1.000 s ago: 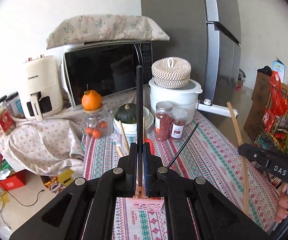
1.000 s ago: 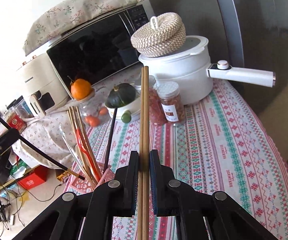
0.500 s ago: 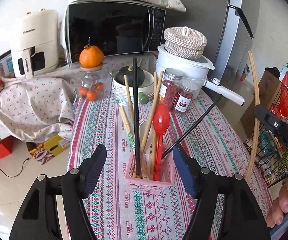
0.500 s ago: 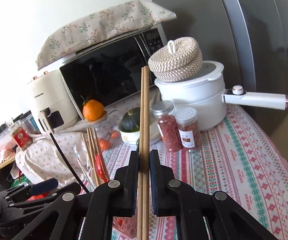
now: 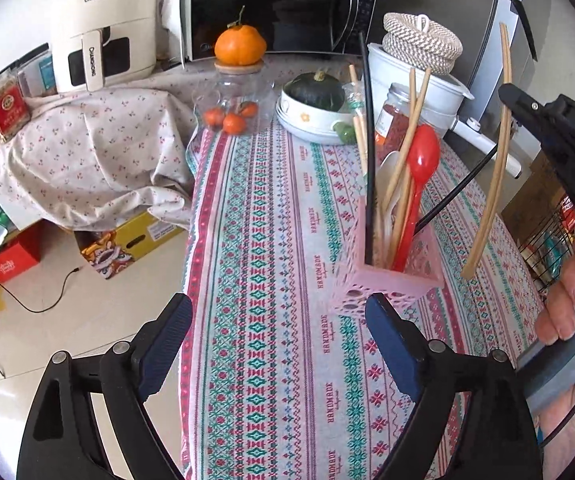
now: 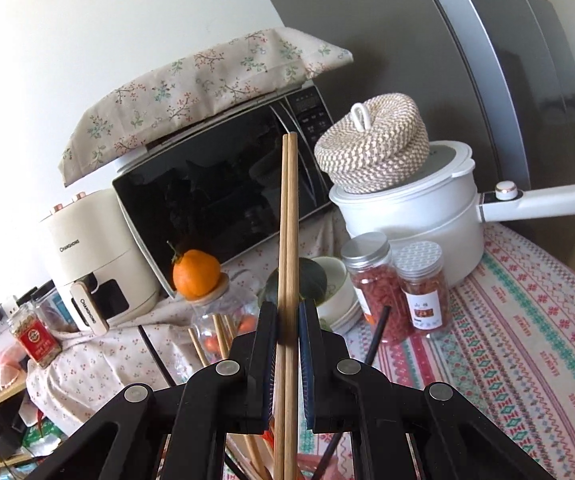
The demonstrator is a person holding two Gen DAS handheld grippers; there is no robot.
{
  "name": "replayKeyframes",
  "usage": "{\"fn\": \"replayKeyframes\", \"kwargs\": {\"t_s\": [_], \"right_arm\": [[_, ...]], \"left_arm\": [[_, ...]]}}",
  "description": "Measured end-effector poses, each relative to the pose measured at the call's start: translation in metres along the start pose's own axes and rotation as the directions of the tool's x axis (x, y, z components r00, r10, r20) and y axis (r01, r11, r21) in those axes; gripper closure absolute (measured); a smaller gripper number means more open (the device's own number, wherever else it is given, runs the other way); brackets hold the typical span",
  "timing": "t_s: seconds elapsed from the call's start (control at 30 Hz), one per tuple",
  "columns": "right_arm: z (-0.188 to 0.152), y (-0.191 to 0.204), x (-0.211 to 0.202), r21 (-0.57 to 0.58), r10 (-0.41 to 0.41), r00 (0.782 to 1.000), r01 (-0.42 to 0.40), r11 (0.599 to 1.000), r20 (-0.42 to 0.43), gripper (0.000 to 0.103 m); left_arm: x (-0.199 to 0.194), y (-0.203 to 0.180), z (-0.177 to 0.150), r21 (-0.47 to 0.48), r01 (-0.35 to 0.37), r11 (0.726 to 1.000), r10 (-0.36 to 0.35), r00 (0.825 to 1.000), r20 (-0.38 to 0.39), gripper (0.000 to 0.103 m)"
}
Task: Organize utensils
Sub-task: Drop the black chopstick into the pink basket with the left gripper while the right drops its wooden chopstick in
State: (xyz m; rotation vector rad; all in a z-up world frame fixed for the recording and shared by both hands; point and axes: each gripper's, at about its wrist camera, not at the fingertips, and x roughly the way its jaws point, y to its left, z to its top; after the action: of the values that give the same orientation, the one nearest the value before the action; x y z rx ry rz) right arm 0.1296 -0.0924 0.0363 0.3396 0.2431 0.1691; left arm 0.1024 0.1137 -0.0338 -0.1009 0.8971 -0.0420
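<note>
While the left tongs stand wide apart and bare above the near edge of the patterned-cloth bench, having drawn back since half a second ago, the pink perforated plastic utensil holder sits just beyond, open cloth to its left. Right of it, the right tongs are clamped on a pair of long wooden chopsticks, held nearly upright above the bench.

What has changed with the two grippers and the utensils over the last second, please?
The left gripper let go of the black chopstick, which now stands in the pink holder, and drew back with its fingers wide open. The right gripper stayed clamped on the wooden chopsticks, beside the holder.
</note>
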Motion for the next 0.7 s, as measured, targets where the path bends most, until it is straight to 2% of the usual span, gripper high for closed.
{"fn": "replayKeyframes", "kwargs": {"t_s": [0.2, 0.37, 0.53, 0.7], "right_arm": [[-0.011, 0.020, 0.018, -0.085, -0.106, 0.992, 0.112, 0.990, 0.068, 0.095], [-0.025, 0.023, 0.033, -0.100, -0.158, 0.984, 0.166, 0.981, 0.078, 0.094], [-0.031, 0.017, 0.032, -0.053, -0.086, 0.996, 0.085, 0.995, -0.004, 0.090], [-0.020, 0.005, 0.012, -0.013, -0.029, 0.998, 0.028, 1.000, -0.061, 0.067]], "left_arm": [[0.004, 0.014, -0.006, 0.002, -0.011, 1.000, 0.011, 1.000, -0.015, 0.013], [0.008, 0.018, -0.004, -0.005, -0.023, 1.000, 0.023, 0.999, -0.025, 0.012], [0.014, 0.017, -0.004, 0.006, -0.042, 0.999, 0.042, 0.999, -0.021, 0.009], [0.019, 0.014, -0.005, -0.003, -0.030, 1.000, 0.030, 0.998, -0.051, 0.005]]}}
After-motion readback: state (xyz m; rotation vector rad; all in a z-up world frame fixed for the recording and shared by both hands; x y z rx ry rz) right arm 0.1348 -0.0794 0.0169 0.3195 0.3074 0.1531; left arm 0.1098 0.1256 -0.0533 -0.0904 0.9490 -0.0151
